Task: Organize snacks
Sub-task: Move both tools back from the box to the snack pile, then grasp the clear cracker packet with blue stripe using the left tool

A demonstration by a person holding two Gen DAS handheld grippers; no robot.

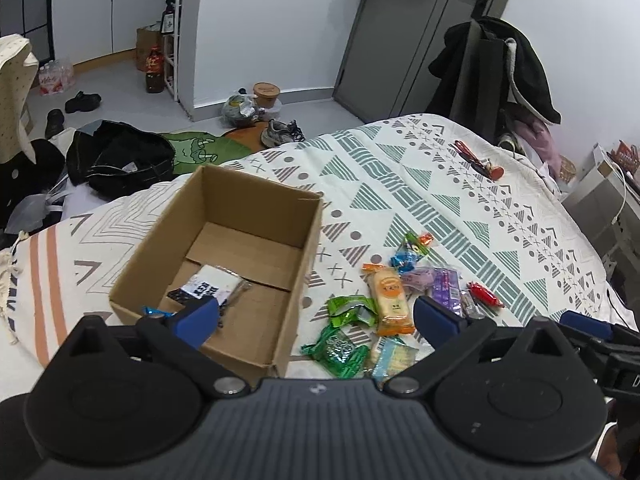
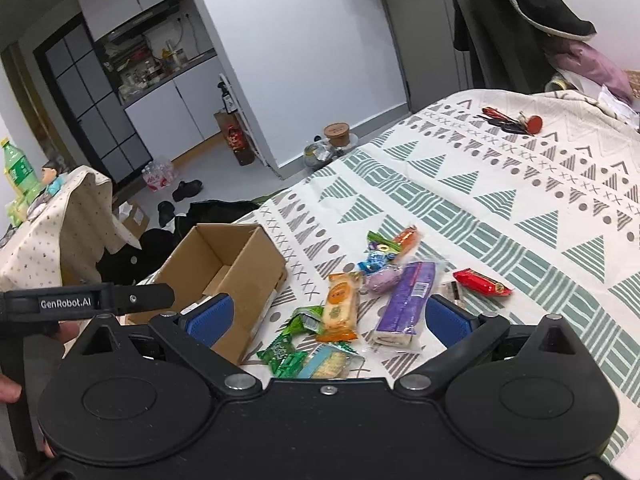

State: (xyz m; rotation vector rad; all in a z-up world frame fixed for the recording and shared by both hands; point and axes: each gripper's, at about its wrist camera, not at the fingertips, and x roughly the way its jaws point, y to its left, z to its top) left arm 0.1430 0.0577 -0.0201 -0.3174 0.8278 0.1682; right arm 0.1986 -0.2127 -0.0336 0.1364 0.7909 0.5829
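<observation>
An open cardboard box [image 1: 308,240] [image 2: 262,276] stands on the patterned bedspread [image 1: 440,184] [image 2: 500,208]. A black-and-white packet [image 1: 212,282] lies inside it. To its right lies a pile of snacks: an orange-wrapped cake [image 1: 390,296] [image 2: 340,306], green packets [image 1: 340,346] [image 2: 286,356], a purple pack [image 2: 406,304] [image 1: 444,286], a red packet [image 1: 486,295] [image 2: 482,282], blue candy [image 1: 404,260] [image 2: 374,260]. My left gripper [image 1: 316,316] is open above the box's near right corner, with nothing between its fingers. My right gripper [image 2: 328,318] is open above the pile, gripping nothing.
Keys with a red tag [image 1: 478,162] [image 2: 514,122] lie at the far side of the bed. Black bags [image 1: 120,158], shoes [image 1: 282,134] and bottles [image 1: 154,70] litter the floor beyond. A chair draped with dark clothes [image 1: 496,68] stands by the door. A cloth-covered table [image 2: 60,220] is at left.
</observation>
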